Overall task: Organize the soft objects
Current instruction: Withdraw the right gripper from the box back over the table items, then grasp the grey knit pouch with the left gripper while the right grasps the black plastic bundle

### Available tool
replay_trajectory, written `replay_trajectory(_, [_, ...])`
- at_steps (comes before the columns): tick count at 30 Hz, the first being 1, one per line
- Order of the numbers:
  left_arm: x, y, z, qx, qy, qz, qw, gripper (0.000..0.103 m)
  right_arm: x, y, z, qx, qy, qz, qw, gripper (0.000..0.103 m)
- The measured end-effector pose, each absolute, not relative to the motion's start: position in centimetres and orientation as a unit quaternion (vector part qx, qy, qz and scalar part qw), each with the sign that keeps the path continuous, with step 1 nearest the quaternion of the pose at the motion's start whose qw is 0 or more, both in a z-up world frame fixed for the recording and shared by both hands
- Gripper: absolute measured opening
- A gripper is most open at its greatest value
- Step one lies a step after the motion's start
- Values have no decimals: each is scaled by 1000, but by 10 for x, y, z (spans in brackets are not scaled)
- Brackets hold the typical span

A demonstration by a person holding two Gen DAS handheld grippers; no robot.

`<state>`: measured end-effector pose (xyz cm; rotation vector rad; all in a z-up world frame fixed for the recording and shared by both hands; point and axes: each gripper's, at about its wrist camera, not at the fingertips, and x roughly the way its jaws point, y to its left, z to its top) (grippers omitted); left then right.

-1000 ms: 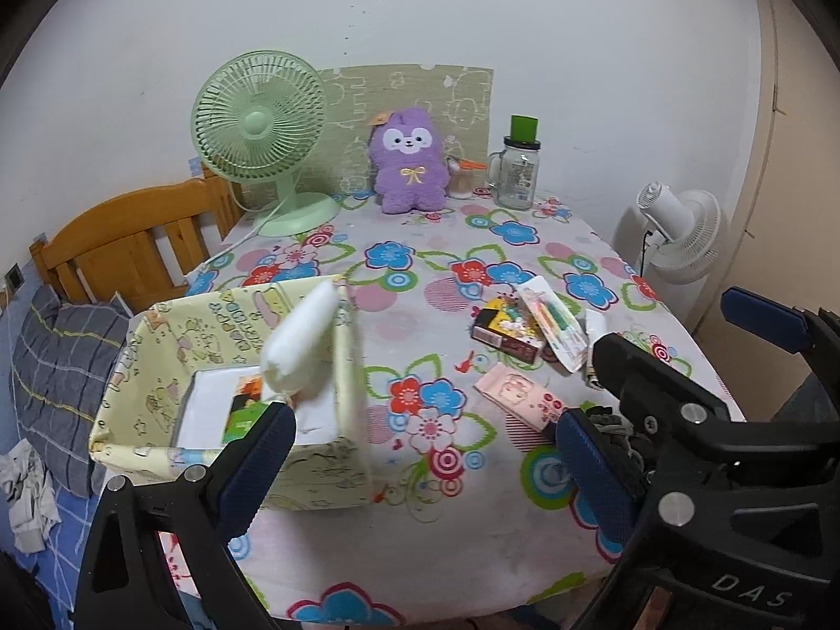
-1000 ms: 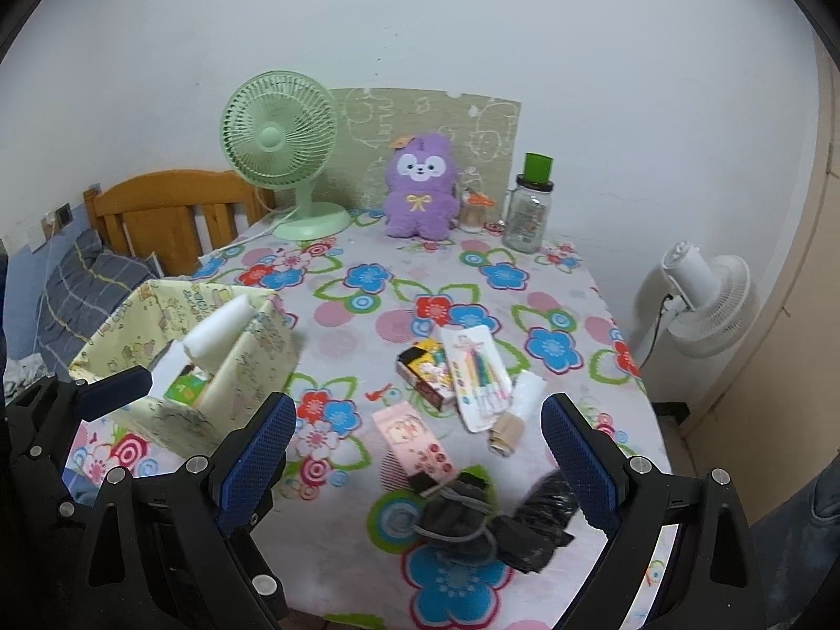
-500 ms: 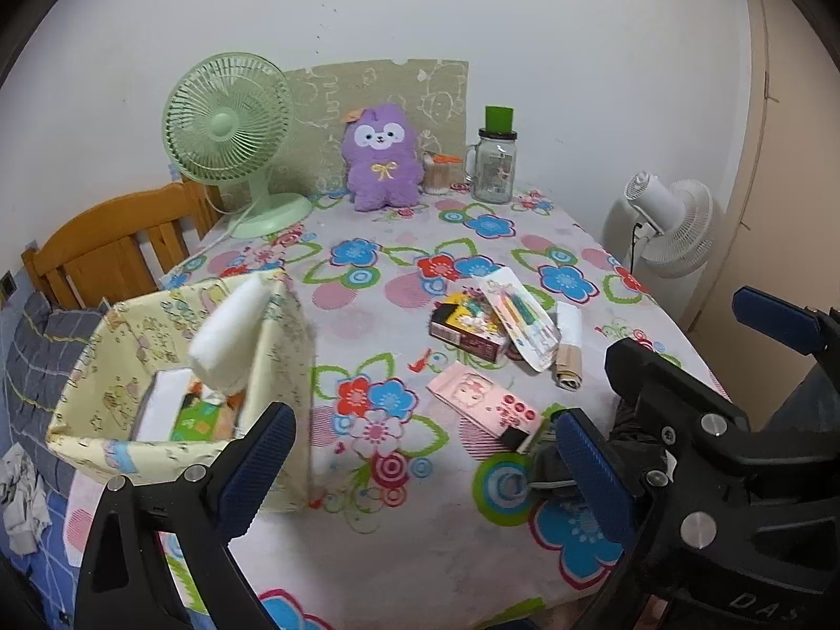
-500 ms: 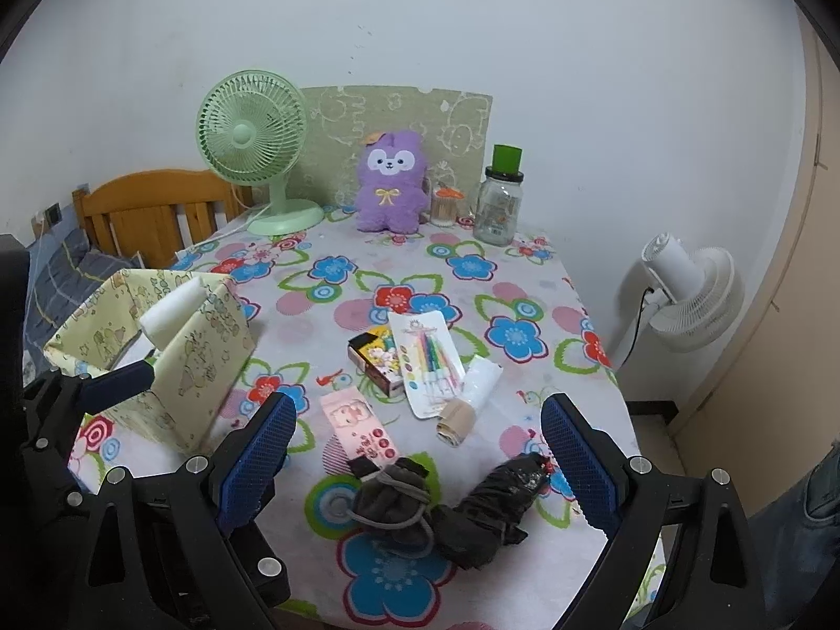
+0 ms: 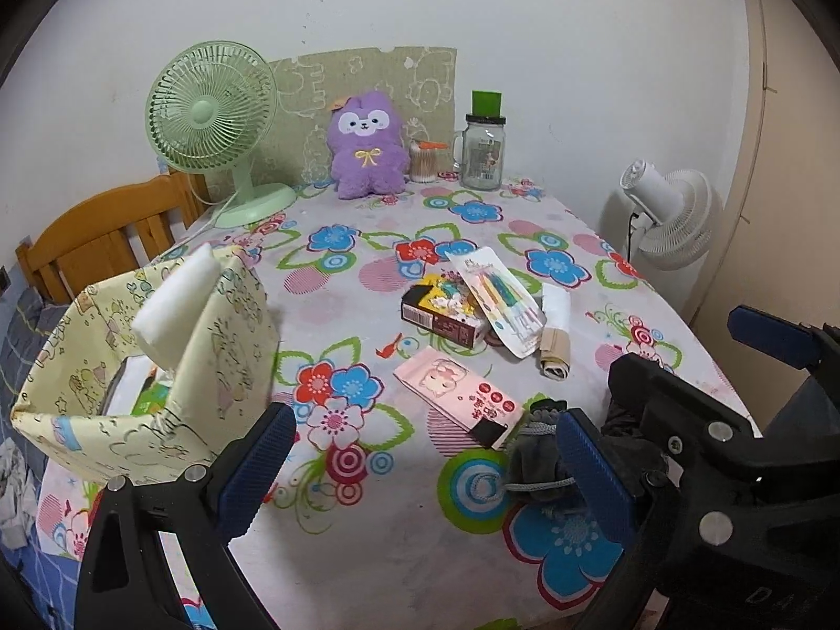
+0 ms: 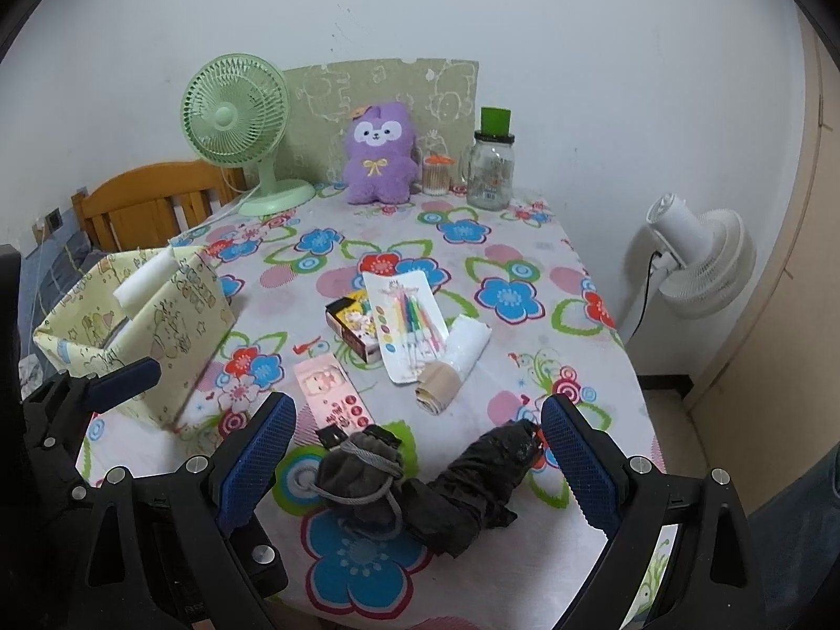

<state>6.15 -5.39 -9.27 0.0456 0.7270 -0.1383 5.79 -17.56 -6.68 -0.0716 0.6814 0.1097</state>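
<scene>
Both grippers hover above the table's near edge, nothing held. Right gripper [image 6: 415, 459] spread wide, straddling the grey drawstring pouch [image 6: 362, 464] and black crumpled bag [image 6: 475, 488] at the near edge. Left gripper [image 5: 428, 464] also spread, empty. Fabric bin [image 5: 157, 367] stands at the table's left edge, a white sponge [image 5: 176, 304] leaning on its rim. Step judged: approach for pickup. Next: lower right gripper, pinch pouch, carry to bin.

Left gripper [image 5: 425, 464] jaws spread above floral table [image 5: 367, 535], yellow fabric bin [image 5: 157, 399] alongside.
</scene>
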Motion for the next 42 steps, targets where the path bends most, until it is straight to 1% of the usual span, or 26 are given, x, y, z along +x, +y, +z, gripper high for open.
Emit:
replay_trajectory(6, [67,-64,-108,26,373,-69,925,100,60,-184,-82,-37,337,54,939,96])
replay_trajectory(21, [74,-98,-135,42,386,-88,917,100,66,-217,-115,-17,347,40,937,96])
replay_trajectory(23, [75,-102,-139,48,387,-88,917,99,66,-221,-118,-15,348,39,937,96])
replay_trajectory(29, [77,-110,-148,50,395,-98,912,90,67,-228,-128,-8,357,33,933,96])
replay_trajectory(31, [78,-113,-149,50,397,-104,910,81,67,-230,-130,-5,360,30,932,96])
replay_trajectory(32, [78,-114,-149,50,398,-109,909,79,67,-231,-130,-4,361,29,932,96])
replay_trajectory(34, [78,-118,-150,49,400,-120,907,70,68,-233,-132,-1,363,27,931,96])
replay_trajectory(35, [78,-120,-150,50,401,-125,906,67,68,-234,-132,0,365,26,931,96])
replay_trajectory(37, [78,-123,-151,48,403,-138,903,55,69,-235,-134,1,367,24,930,96])
replay_trajectory(42, [78,-125,-150,47,405,-152,900,47,70,-237,-135,4,369,22,929,96])
